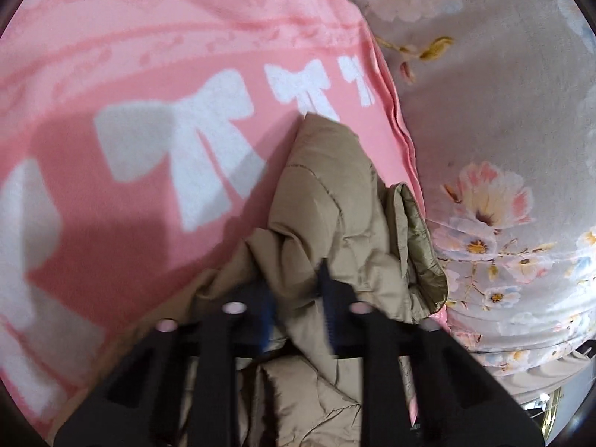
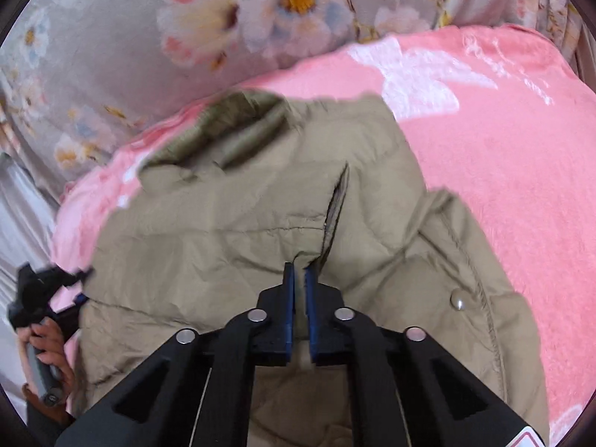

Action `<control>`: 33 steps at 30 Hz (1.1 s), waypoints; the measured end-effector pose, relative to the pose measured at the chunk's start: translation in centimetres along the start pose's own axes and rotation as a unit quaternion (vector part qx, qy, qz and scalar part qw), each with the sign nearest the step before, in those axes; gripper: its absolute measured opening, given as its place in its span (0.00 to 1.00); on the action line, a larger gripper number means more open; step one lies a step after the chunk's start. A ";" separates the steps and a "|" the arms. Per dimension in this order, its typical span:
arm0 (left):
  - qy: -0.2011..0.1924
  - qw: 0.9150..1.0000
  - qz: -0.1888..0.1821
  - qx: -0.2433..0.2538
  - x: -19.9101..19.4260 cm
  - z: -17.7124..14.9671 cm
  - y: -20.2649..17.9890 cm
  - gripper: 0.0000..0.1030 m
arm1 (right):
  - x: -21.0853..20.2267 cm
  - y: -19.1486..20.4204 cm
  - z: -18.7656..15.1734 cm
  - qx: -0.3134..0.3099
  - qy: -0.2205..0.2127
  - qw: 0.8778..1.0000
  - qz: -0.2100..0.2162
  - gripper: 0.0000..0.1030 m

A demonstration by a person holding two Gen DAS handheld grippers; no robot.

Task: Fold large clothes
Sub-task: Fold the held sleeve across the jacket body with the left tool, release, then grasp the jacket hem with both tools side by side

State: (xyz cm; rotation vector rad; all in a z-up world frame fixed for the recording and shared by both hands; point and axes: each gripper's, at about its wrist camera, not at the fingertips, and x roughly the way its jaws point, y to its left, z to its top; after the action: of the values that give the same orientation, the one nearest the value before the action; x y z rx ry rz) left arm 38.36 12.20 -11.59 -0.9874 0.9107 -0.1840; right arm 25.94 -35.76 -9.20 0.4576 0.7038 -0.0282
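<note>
A tan quilted jacket (image 1: pixel 335 193) lies bunched on a pink blanket (image 1: pixel 149 56) printed with white bows. My left gripper (image 1: pixel 298 290) is shut on a thick fold of the jacket, with fabric spilling over its right finger. In the right wrist view the jacket (image 2: pixel 223 223) spreads wide, showing a pocket slit (image 2: pixel 337 205) and a snap button (image 2: pixel 457 302). My right gripper (image 2: pixel 300 279) is shut on a thin ridge of jacket fabric just below that slit, its blue pads almost touching. The left gripper's black frame (image 2: pixel 37 290) shows at the jacket's left edge, held by a hand (image 2: pixel 48 350).
A grey floral bedsheet (image 1: pixel 503 111) lies beyond the blanket's hemmed edge and fills the far side in the right wrist view (image 2: pixel 111 37). The pink blanket (image 2: pixel 484 149) stretches bare to the right of the jacket. Pale pleated fabric (image 2: pixel 22 205) hangs at the far left.
</note>
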 end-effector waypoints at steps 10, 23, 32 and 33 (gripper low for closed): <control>-0.040 0.986 0.101 0.124 -0.7 -2.2 -1.5 0.09 | 0.3 1.5 -3.1 -0.103 0.017 0.992 -0.068 0.02; -0.071 0.947 0.200 0.241 -0.4 -4.8 -3.0 0.18 | 1.3 0.4 -3.7 -0.087 0.046 0.993 -0.062 0.08; -0.118 0.920 0.145 0.343 -5.6 -7.5 -12.3 0.48 | -5.1 4.7 -0.9 -0.108 -0.024 0.994 -0.023 0.17; -0.110 0.916 0.150 0.355 -4.4 -8.0 -13.1 0.48 | -4.4 5.5 -0.8 -0.118 -0.023 0.993 -0.021 0.17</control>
State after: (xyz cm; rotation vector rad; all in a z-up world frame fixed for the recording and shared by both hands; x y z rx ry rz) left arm 33.00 1.93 -0.57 -0.1808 0.6923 -0.1227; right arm 23.07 -31.02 -4.79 0.2144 0.6629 0.0047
